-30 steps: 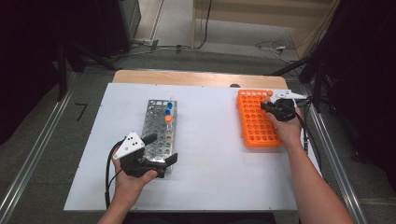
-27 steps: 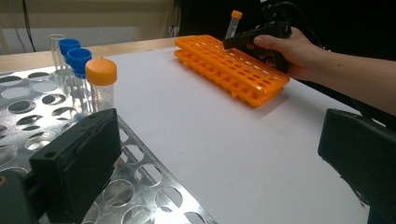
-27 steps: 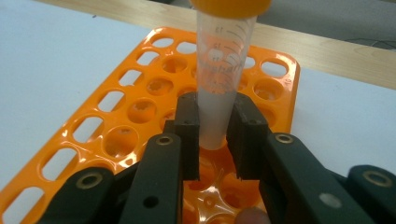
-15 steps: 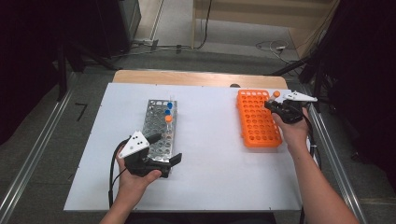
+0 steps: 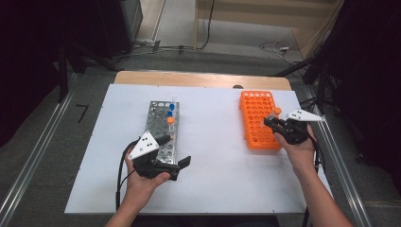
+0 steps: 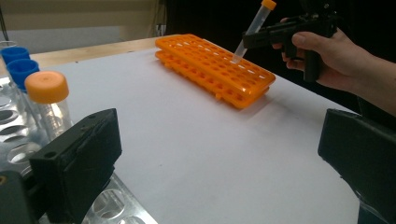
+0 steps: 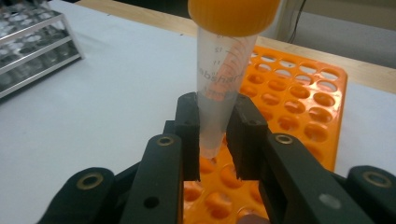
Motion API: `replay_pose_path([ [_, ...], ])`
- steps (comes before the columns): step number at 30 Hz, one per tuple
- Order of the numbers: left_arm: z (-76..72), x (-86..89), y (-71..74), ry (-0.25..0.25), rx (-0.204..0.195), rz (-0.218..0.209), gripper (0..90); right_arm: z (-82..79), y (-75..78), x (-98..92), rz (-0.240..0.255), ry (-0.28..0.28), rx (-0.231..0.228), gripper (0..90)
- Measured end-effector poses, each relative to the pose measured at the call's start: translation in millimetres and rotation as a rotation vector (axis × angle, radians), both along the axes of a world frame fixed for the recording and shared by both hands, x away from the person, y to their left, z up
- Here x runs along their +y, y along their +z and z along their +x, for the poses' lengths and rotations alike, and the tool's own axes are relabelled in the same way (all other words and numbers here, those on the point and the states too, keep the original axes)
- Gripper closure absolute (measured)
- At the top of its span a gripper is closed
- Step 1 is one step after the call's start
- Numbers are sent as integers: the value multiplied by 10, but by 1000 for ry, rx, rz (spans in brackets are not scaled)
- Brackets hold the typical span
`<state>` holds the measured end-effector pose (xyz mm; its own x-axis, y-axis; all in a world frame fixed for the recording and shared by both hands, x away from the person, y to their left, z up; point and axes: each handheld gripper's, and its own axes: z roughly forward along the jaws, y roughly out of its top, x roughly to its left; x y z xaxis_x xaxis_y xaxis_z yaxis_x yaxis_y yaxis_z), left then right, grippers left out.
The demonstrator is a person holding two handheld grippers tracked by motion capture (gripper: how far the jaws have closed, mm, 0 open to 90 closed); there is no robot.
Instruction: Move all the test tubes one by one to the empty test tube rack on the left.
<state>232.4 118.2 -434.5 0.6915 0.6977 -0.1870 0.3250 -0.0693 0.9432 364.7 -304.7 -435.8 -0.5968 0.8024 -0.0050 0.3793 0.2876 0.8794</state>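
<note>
One orange-capped tube (image 7: 219,88) sits clamped in the right gripper (image 7: 215,135) above the orange rack (image 5: 257,120); left gripper (image 5: 175,151) gapes beside the metal rack (image 5: 158,125)

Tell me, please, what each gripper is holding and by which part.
The right gripper clamps an orange-capped tube by its lower body, above the orange rack. The left gripper holds nothing.

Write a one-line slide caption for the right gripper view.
Right gripper clamps an orange-capped tube above the orange rack on the white table.
</note>
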Motion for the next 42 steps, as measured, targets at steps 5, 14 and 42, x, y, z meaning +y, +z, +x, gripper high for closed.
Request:
replay_pose_path([
  [5, 28, -61, 15, -10, -1, -6, 0, -244, -34, 38, 19, 39, 3, 730],
  [14, 66, -252, 9, -51, 1, 10, 0, -607, -87, 237, 32, 150, 15, 730],
  [42, 73, -972, 38, -381, -17, 40, 592, -1177, -138, 1121, -45, 515, 68, 729],
])
